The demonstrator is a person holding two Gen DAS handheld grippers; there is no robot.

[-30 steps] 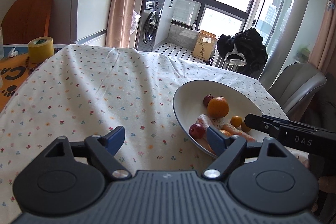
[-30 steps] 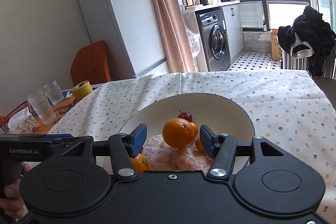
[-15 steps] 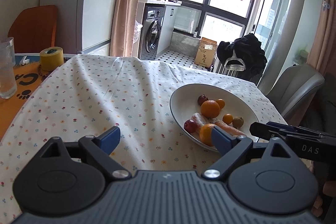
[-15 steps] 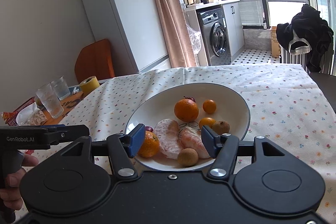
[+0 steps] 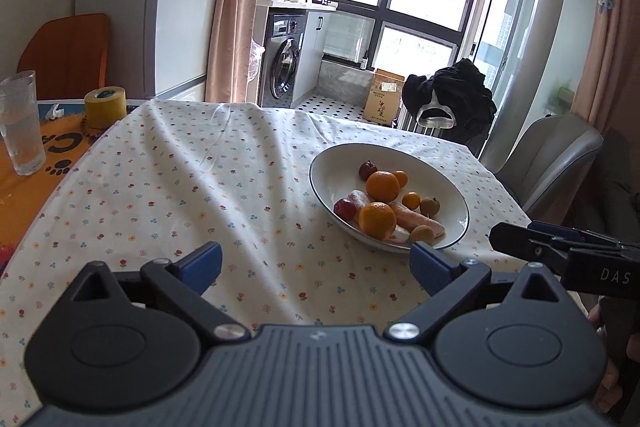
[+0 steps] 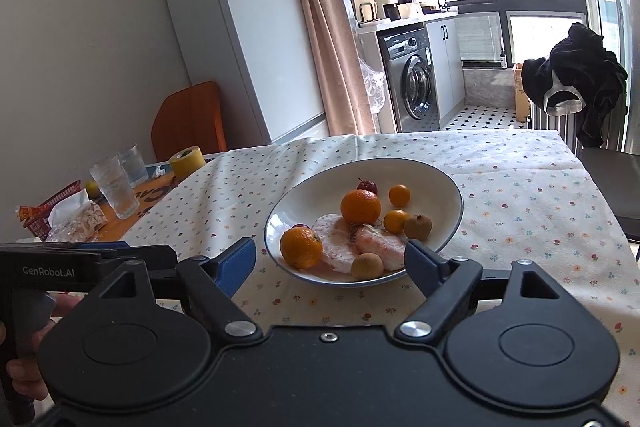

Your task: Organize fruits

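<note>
A white bowl (image 5: 448,187) (image 6: 440,183) with a dark rim sits on the flowered tablecloth (image 5: 200,187). It holds two oranges (image 5: 383,185) (image 6: 360,206), peeled pomelo pieces (image 6: 340,243), small kumquats (image 6: 399,195), red fruits (image 5: 367,169) and brown longans (image 6: 367,265). My left gripper (image 5: 316,263) hangs over the cloth to the left of the bowl and short of it; its jaws are opening, with nothing between them. My right gripper (image 6: 330,261) stands at the bowl's near rim; its jaws are opening, and no pad touches fruit. It also shows at the right edge of the left wrist view (image 5: 560,247).
At the table's left stand water glasses (image 6: 116,187) (image 5: 20,123), a yellow tape roll (image 5: 105,107) (image 6: 185,161), a red basket (image 6: 44,215) with wrapped snacks and an orange chair (image 5: 68,51). A grey chair (image 5: 552,163) stands past the right edge. The other hand (image 6: 24,359) shows low left.
Both grippers have drawn back from the bowl, which now looks smaller and farther. The right jaws have spread wider and left the orange in the bowl. The left jaws opened a little more.
</note>
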